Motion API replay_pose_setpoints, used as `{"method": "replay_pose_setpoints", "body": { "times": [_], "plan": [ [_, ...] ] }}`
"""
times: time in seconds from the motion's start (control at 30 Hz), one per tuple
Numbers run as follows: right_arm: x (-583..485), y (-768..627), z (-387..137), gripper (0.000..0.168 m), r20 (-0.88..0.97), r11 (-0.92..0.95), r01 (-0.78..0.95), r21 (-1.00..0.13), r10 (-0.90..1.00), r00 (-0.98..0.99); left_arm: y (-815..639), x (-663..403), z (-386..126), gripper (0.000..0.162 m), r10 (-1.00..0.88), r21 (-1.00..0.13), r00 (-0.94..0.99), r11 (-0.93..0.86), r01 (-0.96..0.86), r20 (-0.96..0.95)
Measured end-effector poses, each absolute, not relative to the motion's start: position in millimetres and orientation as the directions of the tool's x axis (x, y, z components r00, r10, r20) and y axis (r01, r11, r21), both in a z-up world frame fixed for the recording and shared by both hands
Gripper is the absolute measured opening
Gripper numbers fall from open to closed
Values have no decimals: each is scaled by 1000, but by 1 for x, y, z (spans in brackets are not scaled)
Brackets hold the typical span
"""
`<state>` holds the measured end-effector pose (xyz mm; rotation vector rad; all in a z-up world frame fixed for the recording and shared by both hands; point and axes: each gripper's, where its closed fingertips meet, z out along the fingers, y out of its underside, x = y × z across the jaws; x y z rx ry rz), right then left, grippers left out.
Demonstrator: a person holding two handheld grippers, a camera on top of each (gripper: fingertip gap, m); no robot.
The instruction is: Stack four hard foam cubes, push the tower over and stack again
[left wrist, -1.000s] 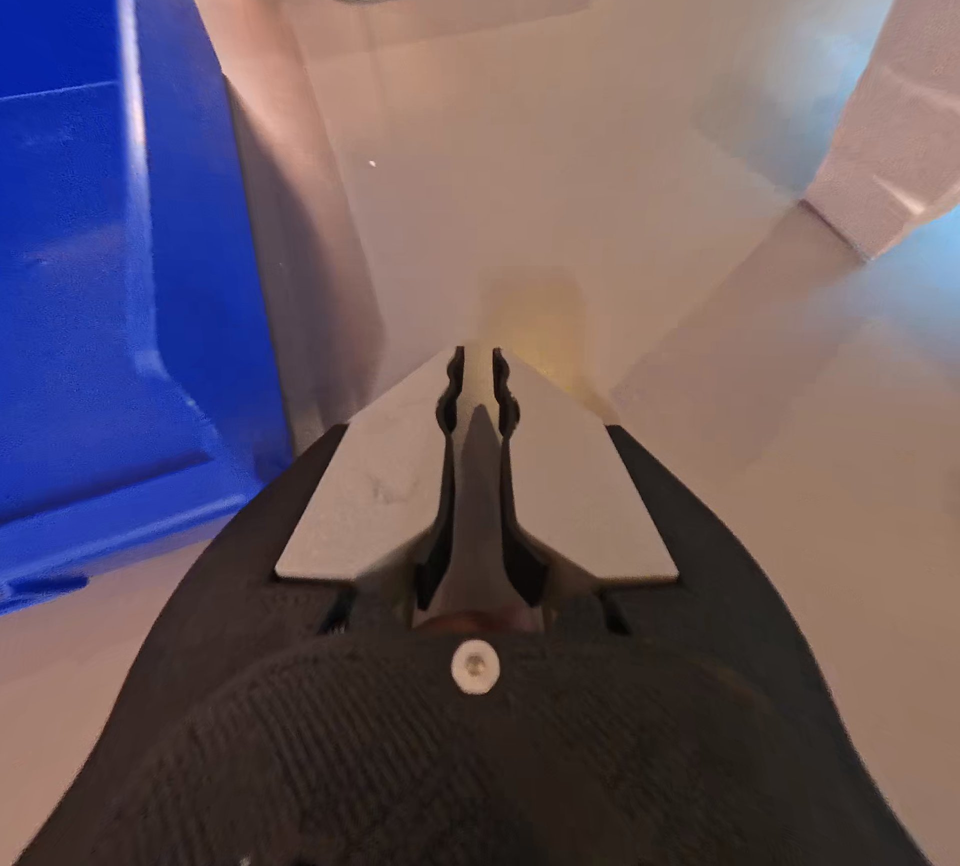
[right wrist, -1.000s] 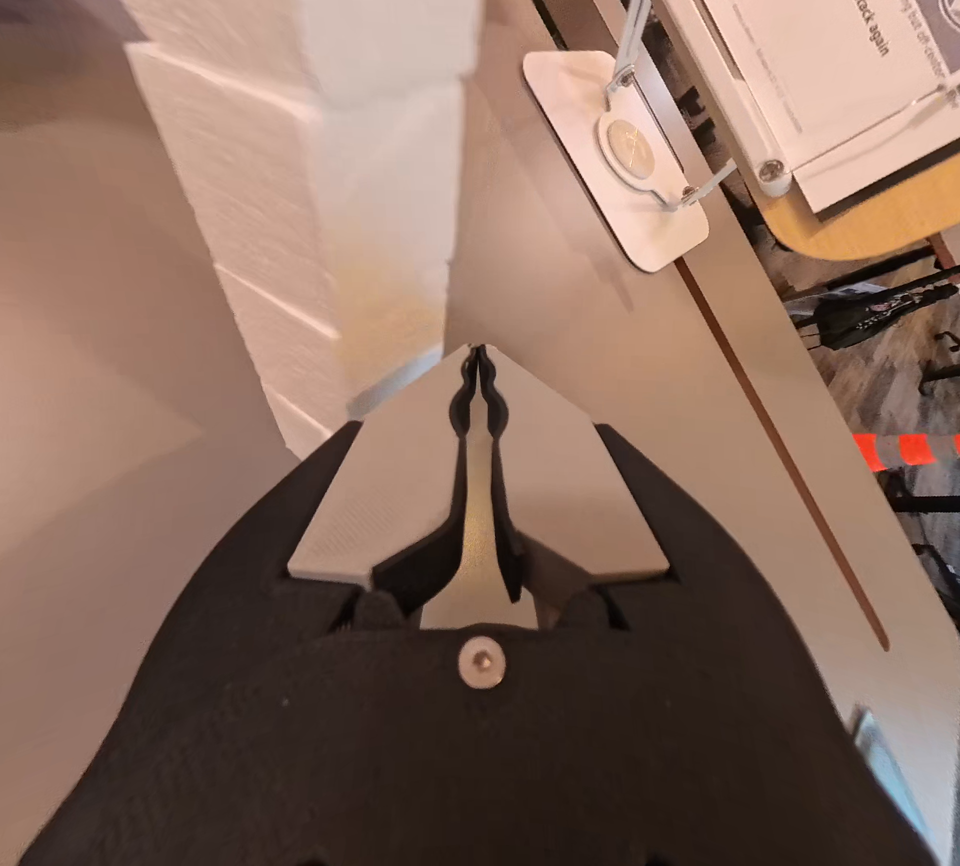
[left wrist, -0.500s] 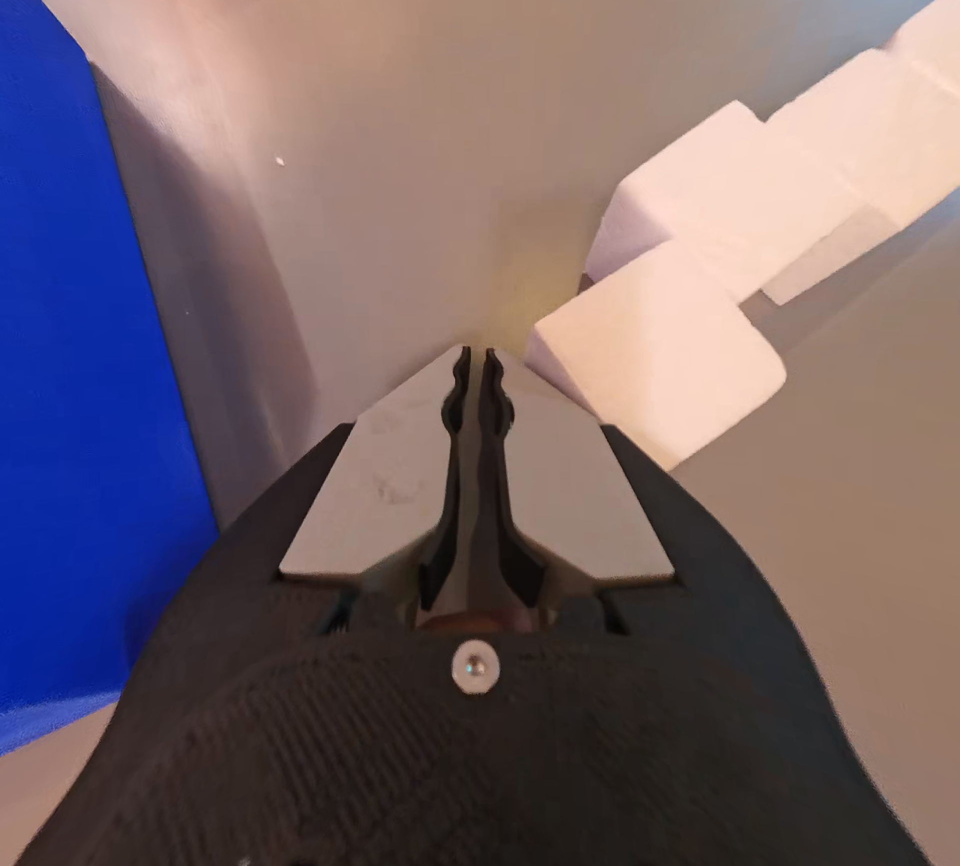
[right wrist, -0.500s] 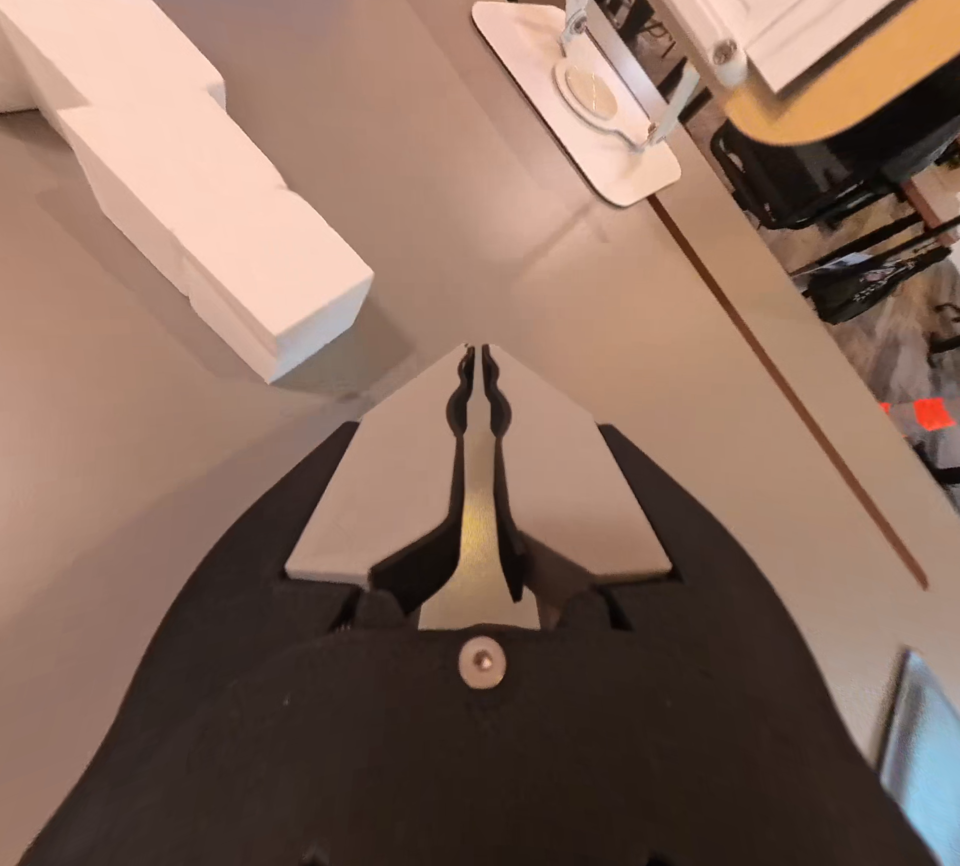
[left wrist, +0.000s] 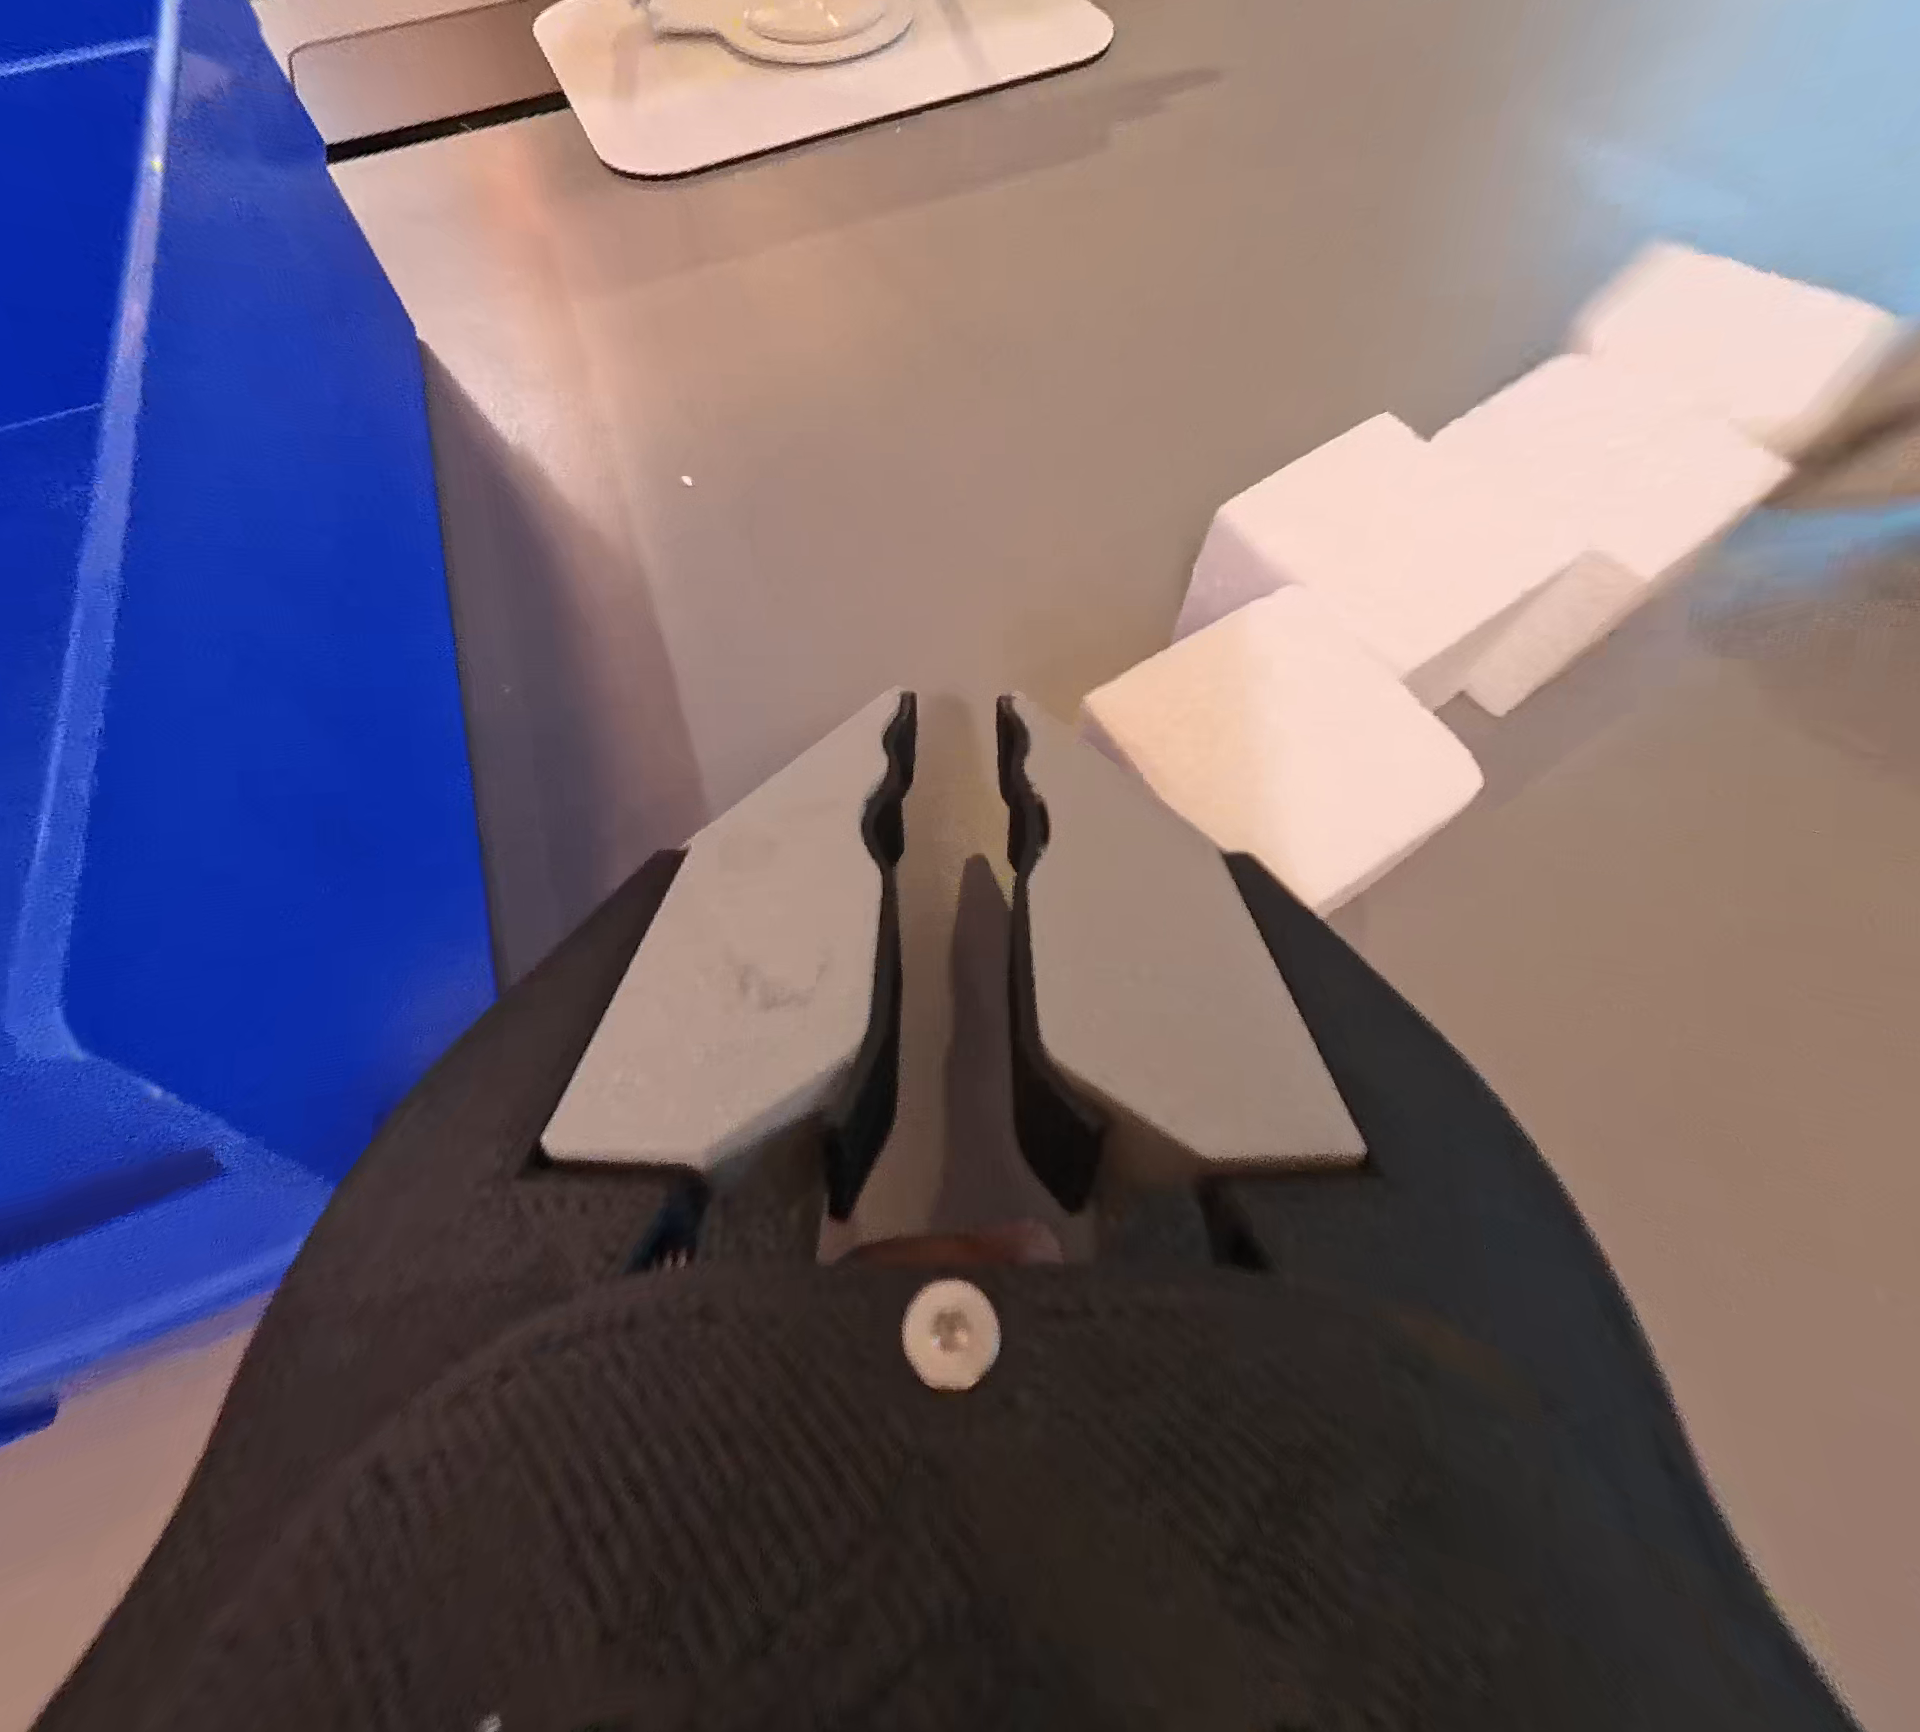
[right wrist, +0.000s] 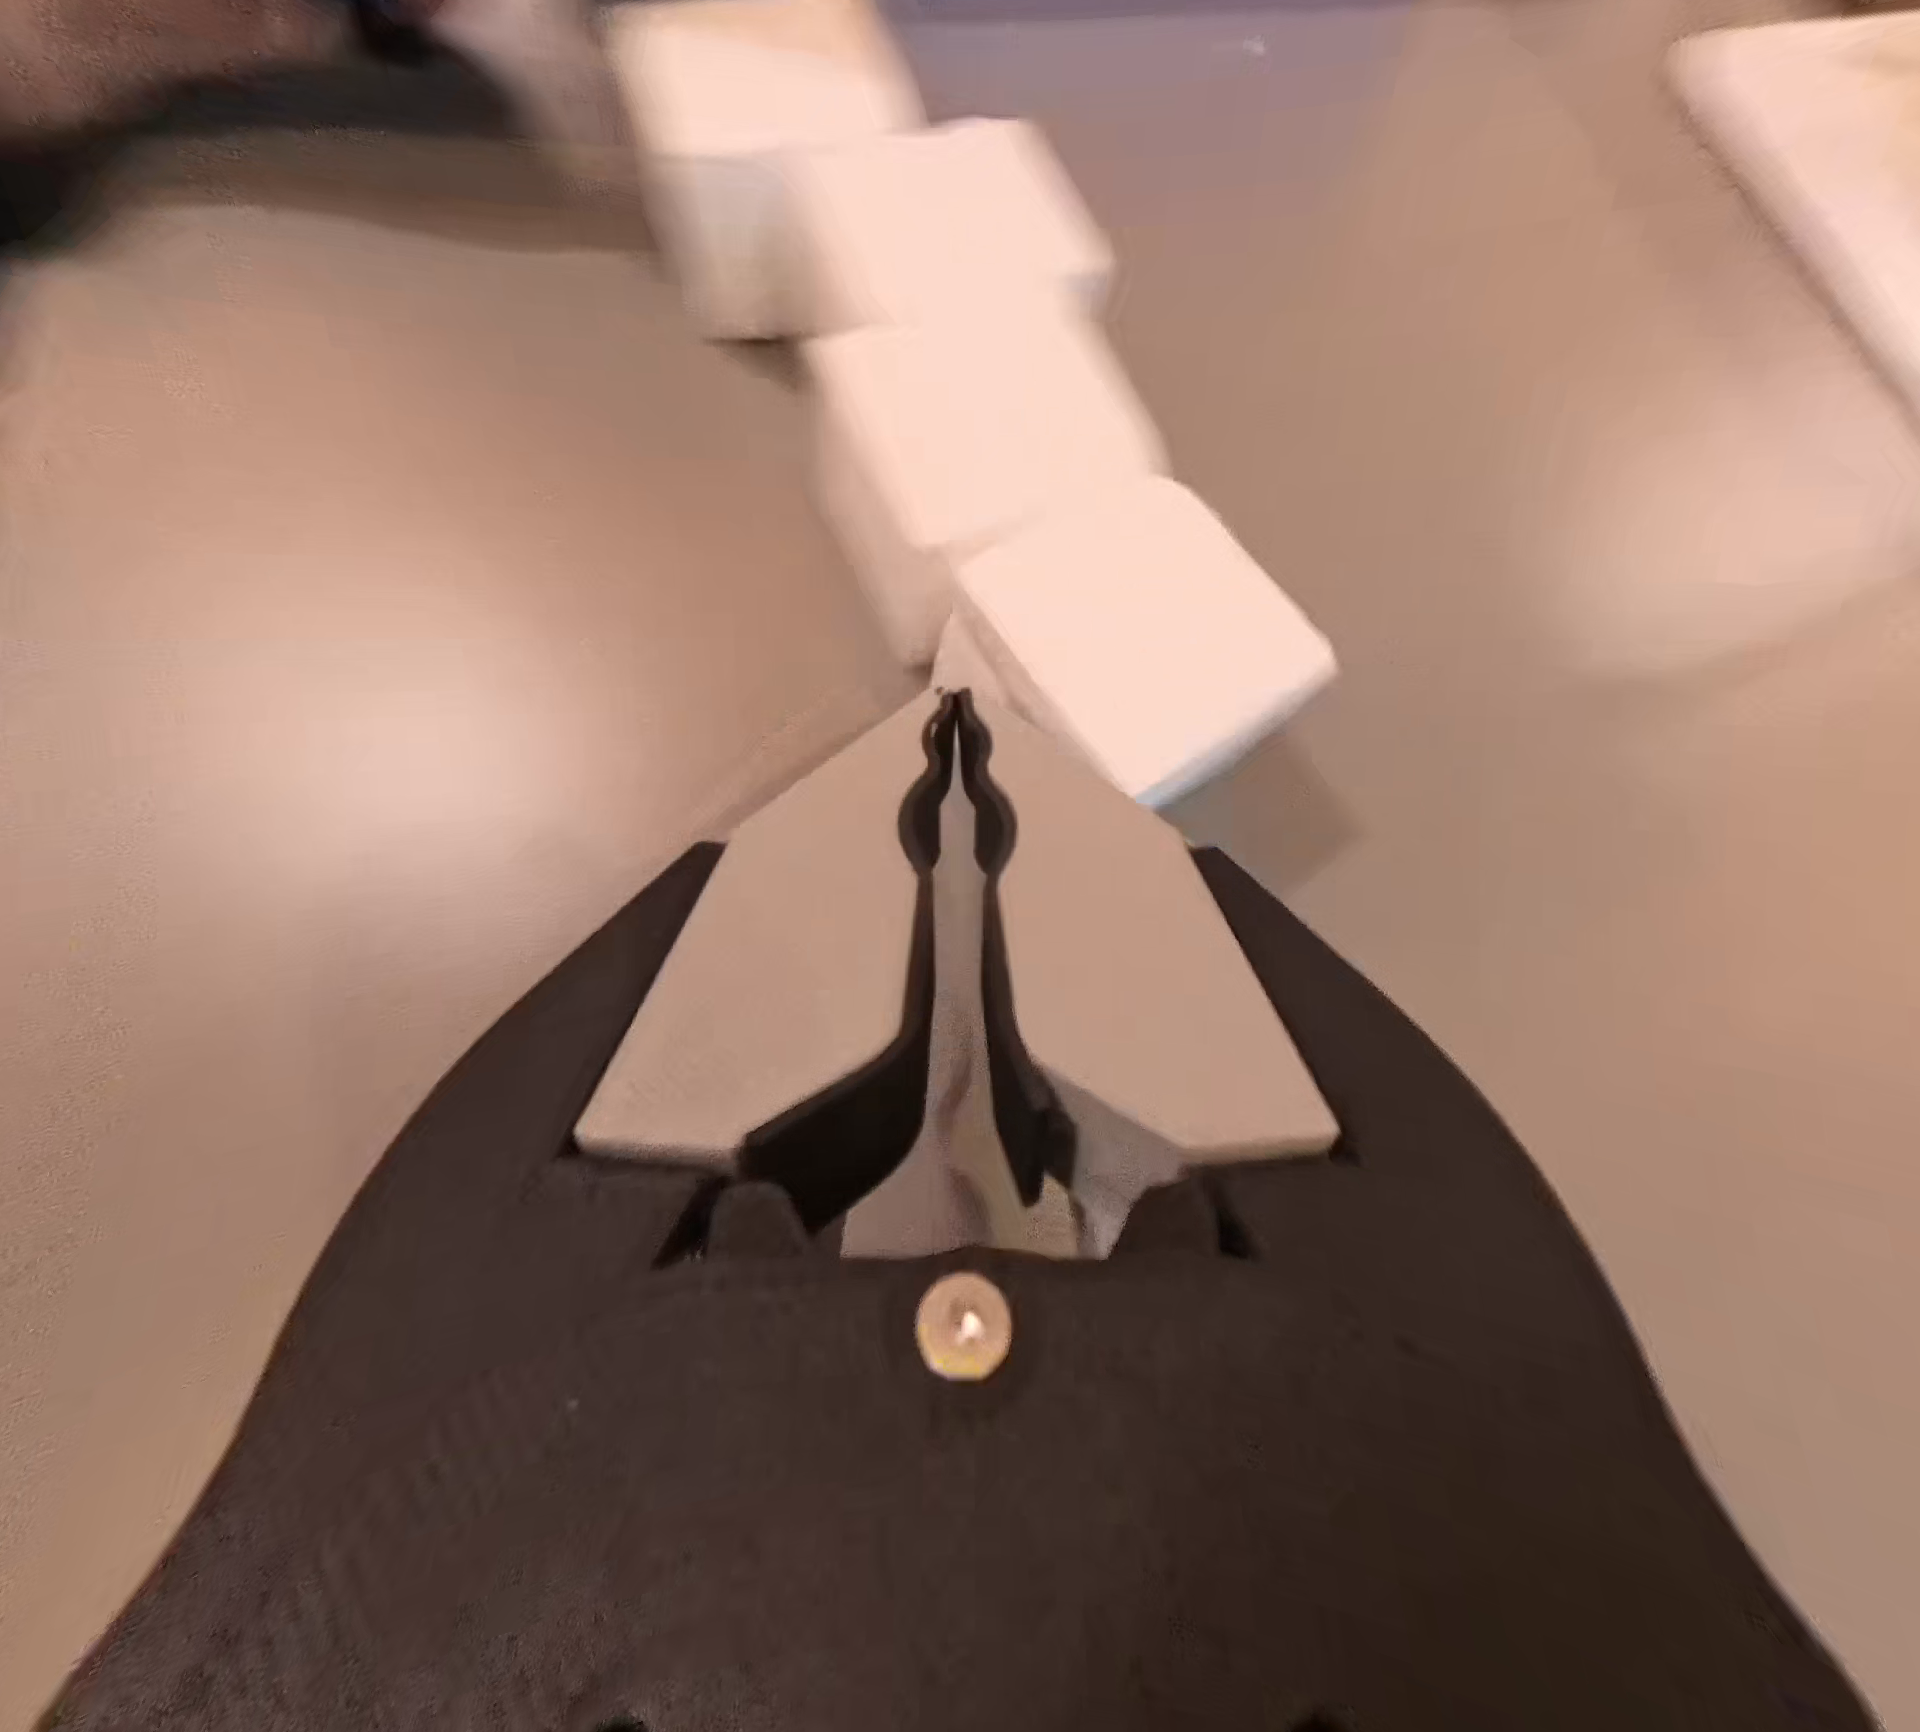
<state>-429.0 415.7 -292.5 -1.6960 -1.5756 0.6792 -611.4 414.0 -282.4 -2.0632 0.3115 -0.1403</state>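
Left wrist view: blue bin (left wrist: 208, 539) beside cubes (left wrist: 1278, 757).

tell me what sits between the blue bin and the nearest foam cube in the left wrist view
Only bare grey table and the tips of the left tongs, slightly apart, lie between the blue bin and the nearest foam cube. The left wrist view shows this.

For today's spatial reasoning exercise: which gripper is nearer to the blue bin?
Left. The left gripper sits just beside the blue bin, while the right gripper faces it from beyond the fallen row of foam cubes.
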Motion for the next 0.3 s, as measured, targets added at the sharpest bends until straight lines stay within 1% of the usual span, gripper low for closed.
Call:
{"method": "replay_pose_setpoints", "body": {
  "times": [0.03, 0.07, 0.1, 0.2, 0.3],
  "plan": [
    [-426, 447, -289, 1, 186, -13, 610, -793, 947, 263, 414, -612, -282, 14, -278, -873, 960, -461, -160, -29],
    [-422, 466, -282, 6, 249, -11, 594, -804, 902, 353, 414, -612, -282, 16, -281, -873, 959, -460, -160, -27],
    [-422, 470, -278, 6, 254, -3, 570, -822, 894, 370, 414, -611, -282, 17, -286, -873, 958, -461, -162, -27],
    [-418, 459, -280, 4, 203, -6, 528, -849, 919, 338, 413, -609, -283, 17, -298, -870, 954, -459, -179, -39],
    [-402, 461, -288, 5, 263, 14, 570, -821, 897, 356, 413, -605, -285, 18, -317, -861, 946, -463, -212, -63]
  ]
}}
